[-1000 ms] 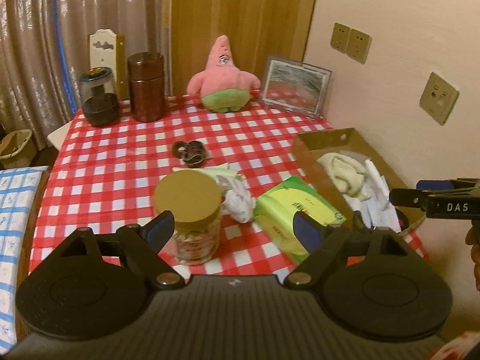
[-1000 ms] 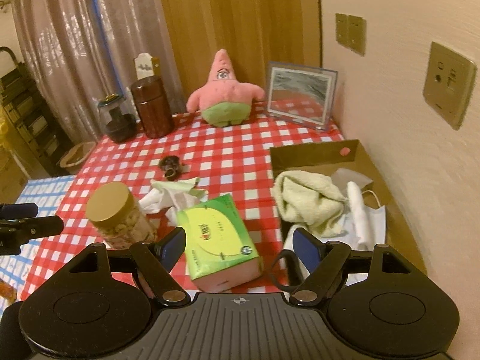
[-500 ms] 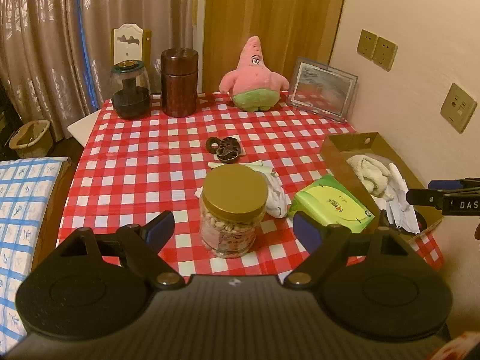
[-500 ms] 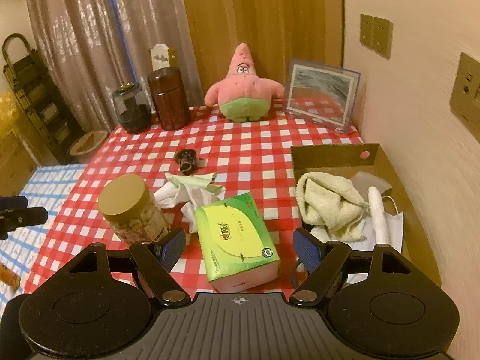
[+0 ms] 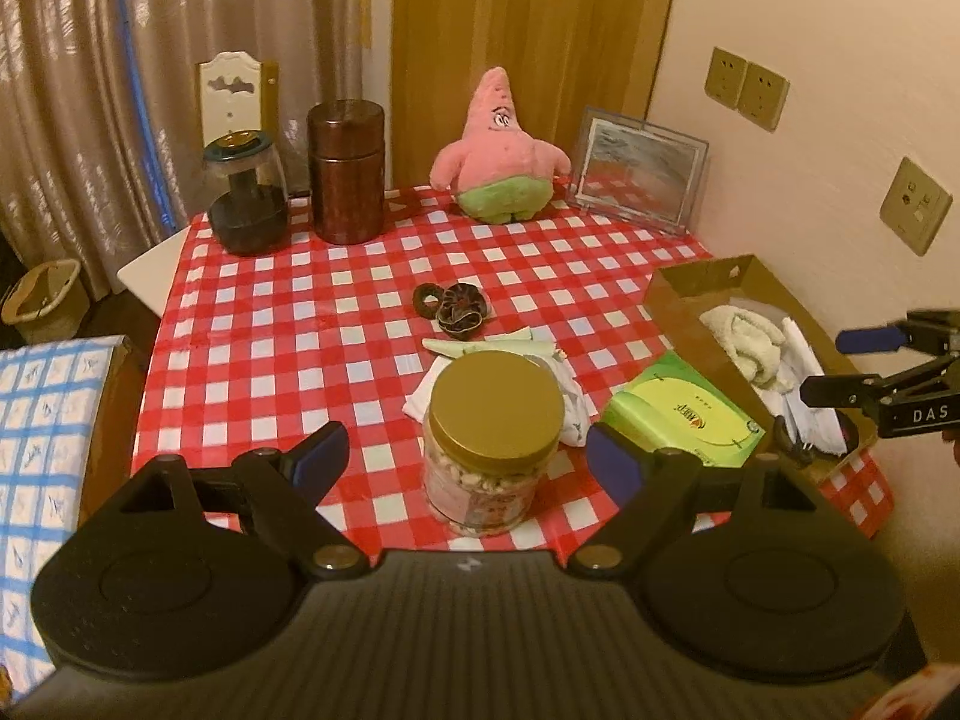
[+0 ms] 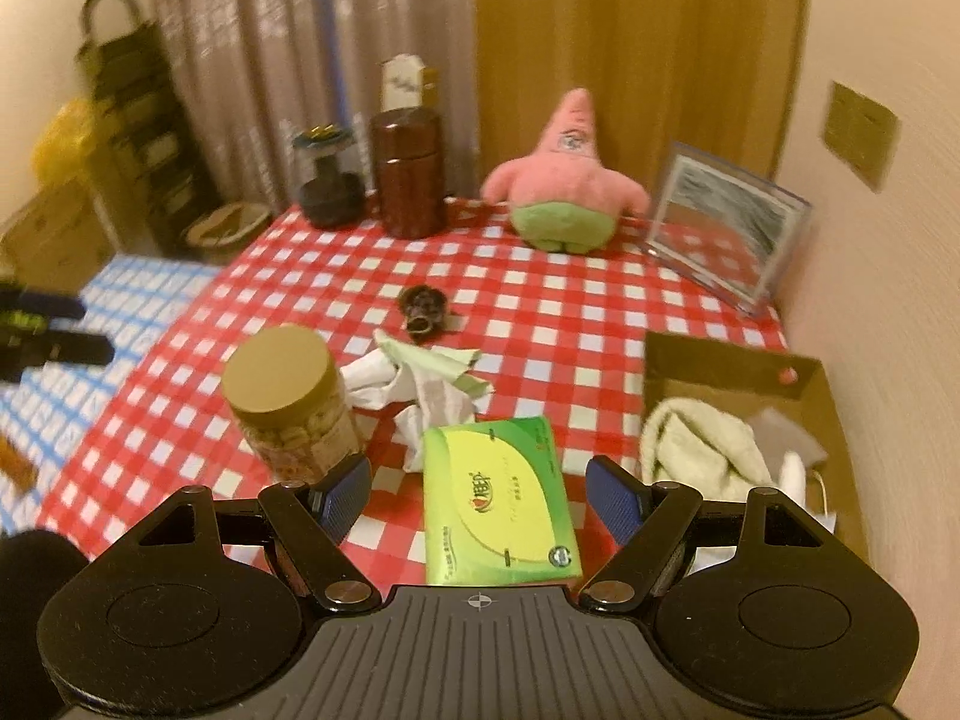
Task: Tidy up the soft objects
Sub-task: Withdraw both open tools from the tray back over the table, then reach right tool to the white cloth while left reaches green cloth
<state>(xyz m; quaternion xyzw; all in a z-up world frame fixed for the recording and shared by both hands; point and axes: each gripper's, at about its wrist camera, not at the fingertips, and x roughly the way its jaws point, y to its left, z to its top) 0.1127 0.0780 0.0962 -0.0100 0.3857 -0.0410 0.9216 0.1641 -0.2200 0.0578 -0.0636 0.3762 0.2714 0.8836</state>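
The left tongs (image 5: 468, 462) are wide apart and hold nothing; they hang over the near edge of the table (image 5: 288, 324), with the nut jar (image 5: 495, 438) showing between their tips. The right tongs (image 6: 477, 495) are wide apart too, with nothing in them, and the green tissue pack (image 6: 498, 504) lies on the table just below. The soft things are in different spots. A cream towel (image 6: 696, 450) already sits in the brown box (image 6: 720, 366) by the wall. A crumpled white cloth (image 6: 420, 384) lies on the table, tucked between the jar and the tissue pack. A pink star plush (image 5: 501, 150) sits at the far side, next to a picture frame (image 5: 639, 171). Here is what could go wrong, I think. The cloth is right against the jar, so tongs reaching for it could bump the jar and tip it over. The tissue pack is squishy, so a grip on just one corner could let it slip and drop. Reaching far for the plush could knock the frame flat.
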